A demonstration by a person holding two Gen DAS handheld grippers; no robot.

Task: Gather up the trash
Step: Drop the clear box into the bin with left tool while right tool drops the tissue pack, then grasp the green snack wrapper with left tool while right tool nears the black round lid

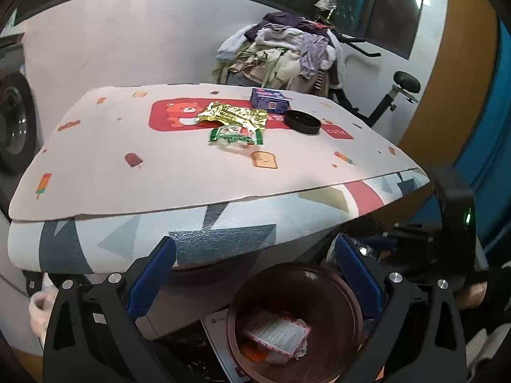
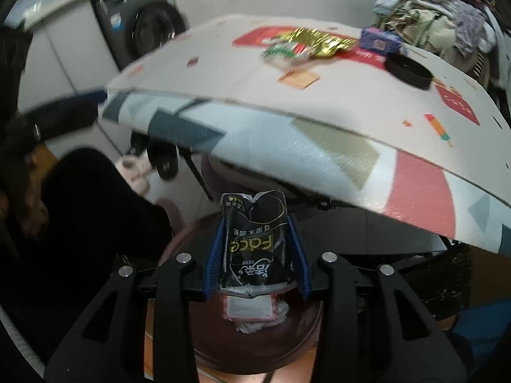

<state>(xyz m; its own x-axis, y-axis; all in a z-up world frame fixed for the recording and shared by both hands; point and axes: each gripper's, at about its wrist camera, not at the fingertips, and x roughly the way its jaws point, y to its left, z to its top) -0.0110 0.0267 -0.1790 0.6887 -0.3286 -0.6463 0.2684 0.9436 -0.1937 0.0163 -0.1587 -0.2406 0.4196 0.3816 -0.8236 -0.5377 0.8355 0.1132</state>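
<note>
My right gripper [image 2: 257, 223] is shut on a black snack packet [image 2: 255, 242] and holds it above the brown trash bin [image 2: 255, 351], which holds a pink-edged wrapper [image 2: 247, 308]. My left gripper [image 1: 255, 261] is open and empty above the same bin [image 1: 242, 300], below the table's front edge. On the table lie a gold wrapper [image 1: 233, 115], a green and red wrapper [image 1: 238, 135], a blue box [image 1: 270, 100] and a black round lid [image 1: 301, 121]. They also show in the right wrist view: the gold wrapper [image 2: 316, 41], the green wrapper [image 2: 284, 51], the box [image 2: 380, 41], the lid [image 2: 408, 68].
The table [image 1: 127, 166] carries a patterned mat over a geometric cloth. A pile of clothes [image 1: 281, 54] lies on an exercise bike behind it. A washing machine [image 2: 140, 25] stands at the far left. The other hand's black sleeve [image 2: 95, 207] is at left.
</note>
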